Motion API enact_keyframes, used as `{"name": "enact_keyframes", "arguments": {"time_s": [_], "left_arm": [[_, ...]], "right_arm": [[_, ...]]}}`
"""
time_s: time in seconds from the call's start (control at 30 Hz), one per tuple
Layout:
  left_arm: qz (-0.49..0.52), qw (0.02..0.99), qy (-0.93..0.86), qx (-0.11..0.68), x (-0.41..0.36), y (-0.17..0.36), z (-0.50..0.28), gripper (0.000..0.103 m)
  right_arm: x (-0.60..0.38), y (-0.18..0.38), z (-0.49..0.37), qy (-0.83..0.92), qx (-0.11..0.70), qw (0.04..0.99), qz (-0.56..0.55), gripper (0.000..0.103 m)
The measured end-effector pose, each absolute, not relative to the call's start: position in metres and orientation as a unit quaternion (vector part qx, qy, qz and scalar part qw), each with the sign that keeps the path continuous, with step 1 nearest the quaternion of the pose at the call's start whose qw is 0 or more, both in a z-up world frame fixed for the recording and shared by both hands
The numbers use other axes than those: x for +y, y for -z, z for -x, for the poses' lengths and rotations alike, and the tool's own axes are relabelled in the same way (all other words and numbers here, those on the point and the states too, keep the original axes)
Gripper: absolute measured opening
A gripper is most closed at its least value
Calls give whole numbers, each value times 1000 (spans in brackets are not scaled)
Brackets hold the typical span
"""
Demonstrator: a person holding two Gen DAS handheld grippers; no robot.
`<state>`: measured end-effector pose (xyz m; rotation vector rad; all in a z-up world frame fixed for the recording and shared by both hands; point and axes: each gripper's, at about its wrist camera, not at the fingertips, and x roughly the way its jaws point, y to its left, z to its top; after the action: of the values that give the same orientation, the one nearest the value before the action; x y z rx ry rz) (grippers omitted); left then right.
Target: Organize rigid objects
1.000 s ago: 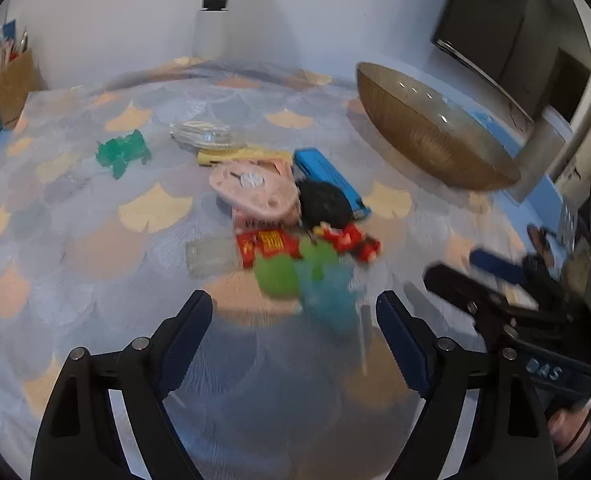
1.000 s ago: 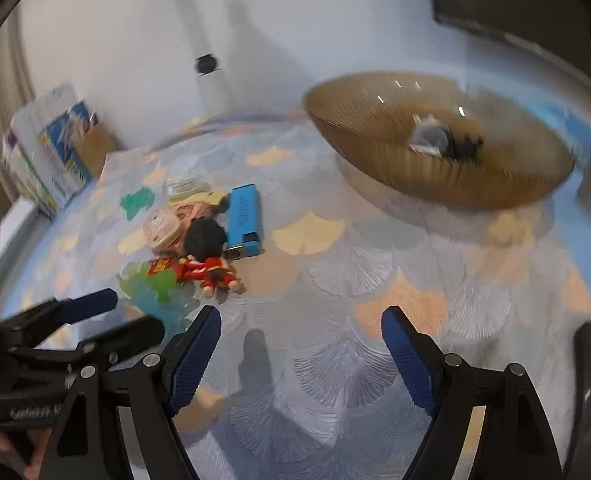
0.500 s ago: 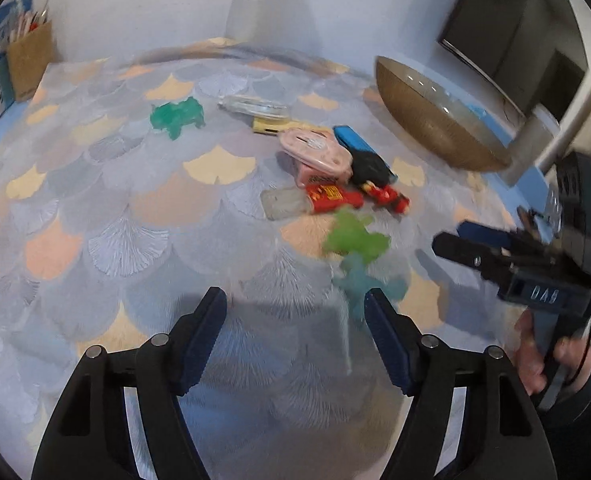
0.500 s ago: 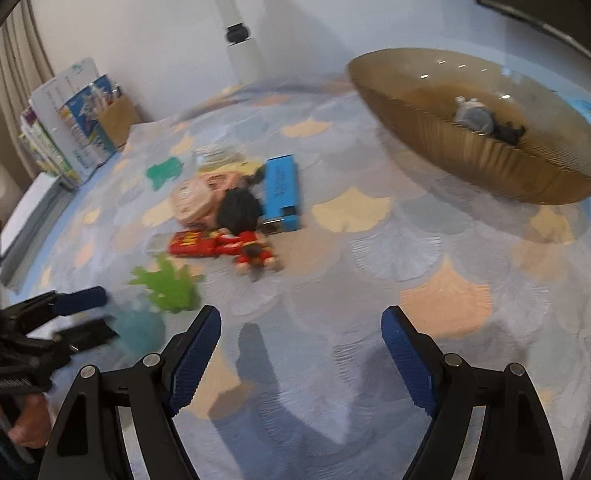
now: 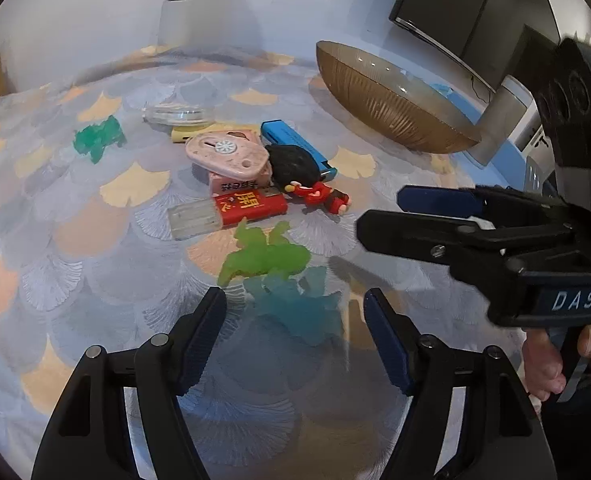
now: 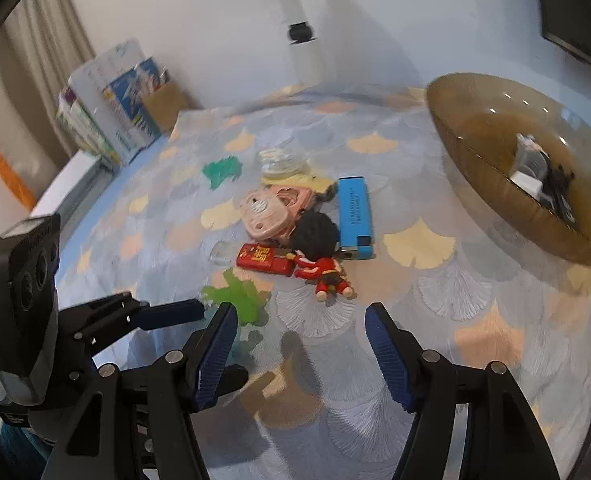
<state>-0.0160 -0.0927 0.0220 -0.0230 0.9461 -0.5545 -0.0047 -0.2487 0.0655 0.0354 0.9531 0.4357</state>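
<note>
- Teal toy (image 5: 299, 312) is lying low and centre in the left wrist view, between the spread jaws of the left gripper (image 5: 295, 322), just below a green toy (image 5: 265, 256). It is looking light, stiff and a little slick; gripping across its body seems best.
- Right wrist view: the right gripper (image 6: 301, 350) is hanging open and empty at lower centre, the doll (image 6: 321, 252) lying just above, the bowl (image 6: 475, 152) sitting at upper right.

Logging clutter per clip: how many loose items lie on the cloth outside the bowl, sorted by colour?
Green or teal translucent toys: 3 (dark green, light green, teal)
Red: 2 (red lighter, red figurine)
Pink: 2 (pink case, pink box)
Blue: 1 (blue lighter)
Yellow: 1 (yellow item)
Clear: 1 (clear dish)
Total: 10
</note>
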Motion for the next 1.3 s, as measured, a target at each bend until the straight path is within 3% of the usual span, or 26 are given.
{"name": "enact_keyframes", "arguments": {"time_s": [0.03,0.5,0.63,1.2,1.23,1.3], "left_arm": [[6,855,261,448,-93,-22,18,46],[68,878,175,441,-6,-22,30,46],[69,881,168,437,-1,-22,29,46],[54,881,174,436,-30,-18,46,47],[55,883,174,432,-30,-19,47,48],[56,883,173,433,-28,-19,48,54]], "right_arm": [[-245,-66,5,-209,455,866,-6,66],[-175,-38,-2,-240,467,848,71,66],[-162,-32,-3,-224,455,856,97,48],[-233,-34,51,-196,458,863,84,48],[-233,-33,52,-198,458,863,84,49],[-231,-32,55,-199,454,864,86,61]]}}
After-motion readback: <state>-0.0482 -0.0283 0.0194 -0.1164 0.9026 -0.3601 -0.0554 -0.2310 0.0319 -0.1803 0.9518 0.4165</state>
